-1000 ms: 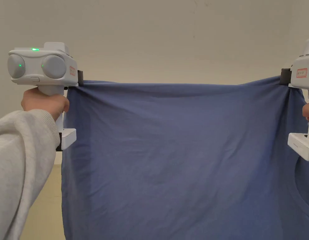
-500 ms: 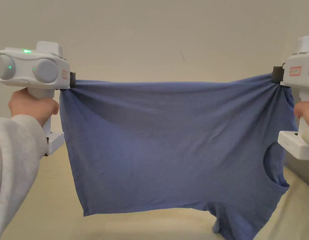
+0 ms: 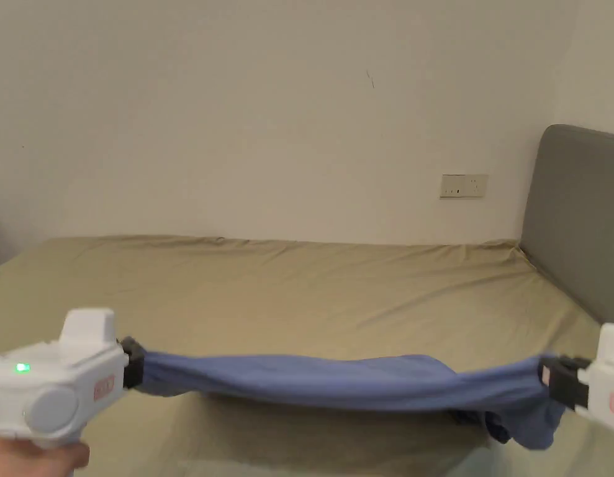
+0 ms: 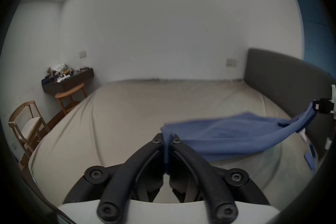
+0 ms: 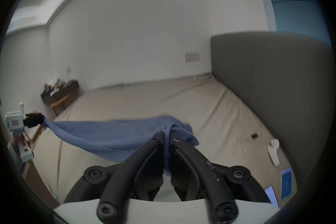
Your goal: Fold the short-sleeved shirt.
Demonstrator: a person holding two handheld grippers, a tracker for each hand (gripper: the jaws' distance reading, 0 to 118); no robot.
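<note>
Blue short-sleeved shirt (image 3: 336, 382) stretched as a sagging band between two grippers, low over tan bed (image 3: 311, 286). Left gripper (image 4: 166, 141): jaws closed, pinching one corner of fabric. Right gripper (image 5: 166, 134): jaws likewise clamped on opposite end. Grey headboard (image 3: 575, 217) at right; wall socket (image 3: 464, 186) behind.

The head view is looking down across the olive-sheeted bed (image 3: 311, 279) toward the pale wall. Both gripper views are facing forward, low and close over it, sharing the padded grey headboard (image 4: 283, 82).
</note>
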